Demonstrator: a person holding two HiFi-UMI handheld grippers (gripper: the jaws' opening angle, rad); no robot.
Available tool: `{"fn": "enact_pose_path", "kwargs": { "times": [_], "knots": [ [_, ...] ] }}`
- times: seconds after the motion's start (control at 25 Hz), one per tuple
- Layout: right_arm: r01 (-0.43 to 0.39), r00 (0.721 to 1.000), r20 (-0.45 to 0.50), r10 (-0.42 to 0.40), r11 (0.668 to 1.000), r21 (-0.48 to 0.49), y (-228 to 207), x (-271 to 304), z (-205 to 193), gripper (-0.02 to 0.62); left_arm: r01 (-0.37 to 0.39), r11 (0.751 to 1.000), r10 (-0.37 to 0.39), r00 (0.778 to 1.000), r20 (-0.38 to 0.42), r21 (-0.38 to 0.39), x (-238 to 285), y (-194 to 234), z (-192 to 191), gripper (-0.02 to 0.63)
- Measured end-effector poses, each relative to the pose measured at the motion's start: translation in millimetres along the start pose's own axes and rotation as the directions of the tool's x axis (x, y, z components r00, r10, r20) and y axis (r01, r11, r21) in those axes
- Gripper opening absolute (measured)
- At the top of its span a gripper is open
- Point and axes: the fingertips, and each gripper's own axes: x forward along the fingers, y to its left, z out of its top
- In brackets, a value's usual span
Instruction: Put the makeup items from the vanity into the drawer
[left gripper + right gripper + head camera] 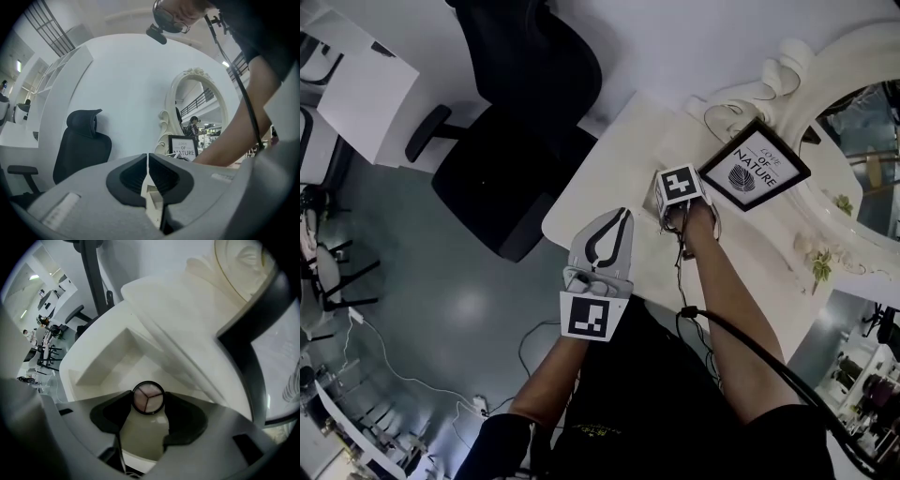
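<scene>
Snugly in right tongs [147,396]: compact [148,399] (3 shades), over drawer [108,363]

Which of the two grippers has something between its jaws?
The right gripper: a round compact sits between its jaws above the open drawer. The left gripper has its jaws together, empty.

Grey glossy floor [431,314]; black office chair [511,131] near white desk [358,98]; plain white wall [122,79] behind.
</scene>
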Motion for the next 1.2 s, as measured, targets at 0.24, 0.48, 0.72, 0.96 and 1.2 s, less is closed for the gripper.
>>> {"fn": "enact_pose_path", "kwargs": {
  "times": [0.24, 0.48, 0.72, 0.96, 1.2],
  "knots": [
    [-0.01, 0.999, -0.053, 0.011, 0.999, 0.033, 1, 4, -2, 0.227, 0.018, 1.0, -0.018, 1.0, 0.001, 0.013, -7, -5, 1, 0.026],
    [-0.083, 0.996, 0.018, 0.082, 0.993, 0.088, 4, -4, 2, 0.294, 0.014, 1.0, -0.014, 1.0, 0.01, 0.003, -16, -4, 4, 0.026],
    [-0.125, 0.969, 0.223, 0.105, 0.989, 0.076, -5, -56, 9, 0.291, 0.034, 0.999, -0.034, 0.999, 0.012, 0.021, -17, -9, 9, 0.026],
    [-0.093, 0.754, 0.653, 0.065, 0.996, 0.008, -3, -176, 23, 0.185, 0.078, 0.996, -0.079, 0.997, 0.025, 0.04, -9, -22, 23, 0.026],
    [0.056, 0.427, 0.904, 0.038, 0.996, -0.068, 10, -288, -18, 0.008, 0.136, 0.985, -0.143, 0.988, 0.063, 0.11, -2, -46, 53, 0.026]
  ]
}}
